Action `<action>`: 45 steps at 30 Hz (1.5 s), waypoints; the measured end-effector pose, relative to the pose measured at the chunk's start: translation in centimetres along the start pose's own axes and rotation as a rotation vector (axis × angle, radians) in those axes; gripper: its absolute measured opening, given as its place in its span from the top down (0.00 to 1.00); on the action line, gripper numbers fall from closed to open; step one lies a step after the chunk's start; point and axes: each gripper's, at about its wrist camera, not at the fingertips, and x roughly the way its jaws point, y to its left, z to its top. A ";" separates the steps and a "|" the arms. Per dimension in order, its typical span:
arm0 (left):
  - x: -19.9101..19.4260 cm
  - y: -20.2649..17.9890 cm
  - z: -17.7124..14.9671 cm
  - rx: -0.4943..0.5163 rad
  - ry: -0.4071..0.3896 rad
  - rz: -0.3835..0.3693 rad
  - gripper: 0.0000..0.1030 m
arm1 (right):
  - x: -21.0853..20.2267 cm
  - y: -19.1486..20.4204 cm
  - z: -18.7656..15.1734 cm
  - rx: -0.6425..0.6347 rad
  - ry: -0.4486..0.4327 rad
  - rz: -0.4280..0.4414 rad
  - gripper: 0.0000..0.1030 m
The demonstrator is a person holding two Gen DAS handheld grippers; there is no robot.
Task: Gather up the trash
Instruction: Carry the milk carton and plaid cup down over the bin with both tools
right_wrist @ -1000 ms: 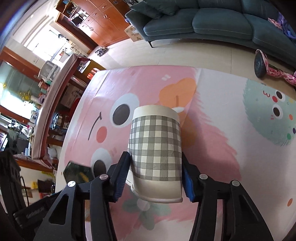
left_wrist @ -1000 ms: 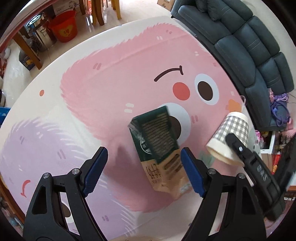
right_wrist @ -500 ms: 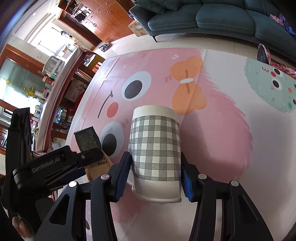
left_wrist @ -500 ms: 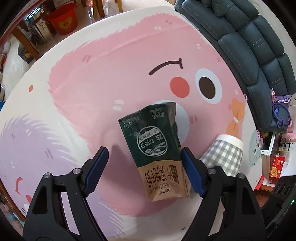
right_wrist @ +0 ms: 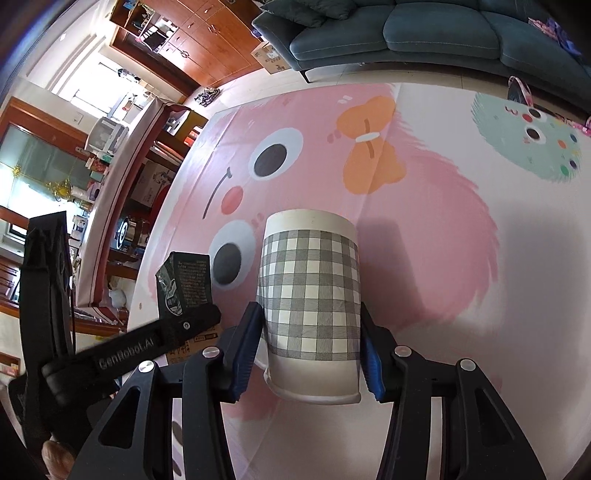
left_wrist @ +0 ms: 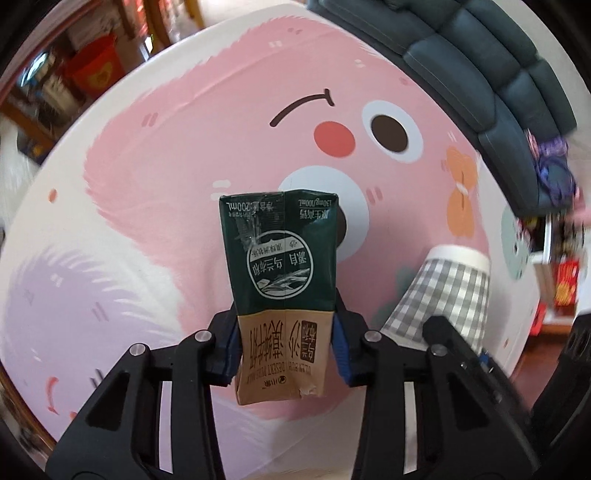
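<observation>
Clamping the milk carton (left_wrist: pixel 282 284), left claw (left_wrist: pixel 284 345); right claw (right_wrist: pixel 311 352) grips checked cup (right_wrist: pixel 310 295), seemingly inverted.

Red bucket (left_wrist: pixel 96 70) motion-blurred, sofa (right_wrist: pixel 424 33) cut by frame edge, shelf clutter (left_wrist: pixel 565 280) smeared

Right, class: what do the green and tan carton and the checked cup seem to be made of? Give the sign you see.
Carton: likely coated paperboard with a slight sheen; creased panels, folded seams and a torn lower corner.
Checked cup: apparently matte paper; rolled rim, printed grey plaid wrap, no gloss.
</observation>
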 end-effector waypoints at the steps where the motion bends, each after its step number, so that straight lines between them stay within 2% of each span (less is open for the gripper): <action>1: -0.5 -0.1 -0.5 0.033 -0.009 0.009 0.65 | -0.2 0.1 -0.3 0.002 -0.003 0.005 0.53; 8: -4.7 0.7 -3.8 0.207 -0.074 0.046 0.65 | -2.7 1.3 -4.3 0.019 -0.026 0.031 0.54; 11: -6.6 2.0 -5.4 0.252 -0.080 0.031 0.65 | -3.7 2.3 -6.3 0.030 -0.043 0.035 0.54; 17: -9.8 6.8 -9.8 0.327 -0.085 -0.026 0.65 | -6.9 4.6 -12.7 0.099 -0.102 0.026 0.54; 24: -15.3 14.4 -15.4 0.450 -0.133 -0.129 0.65 | -12.1 10.0 -23.7 0.207 -0.225 -0.012 0.54; 31: -19.7 23.2 -21.1 0.589 -0.148 -0.211 0.65 | -15.7 18.4 -38.4 0.303 -0.360 -0.040 0.54; 36: -21.5 28.1 -25.6 0.691 -0.144 -0.241 0.65 | -16.5 22.8 -47.4 0.356 -0.376 -0.053 0.54; 40: -21.6 31.1 -29.7 0.754 -0.104 -0.261 0.65 | -16.5 25.4 -53.8 0.357 -0.345 -0.118 0.54; 45: -20.8 33.1 -34.5 0.819 -0.080 -0.264 0.65 | -15.4 25.6 -59.8 0.399 -0.293 -0.161 0.54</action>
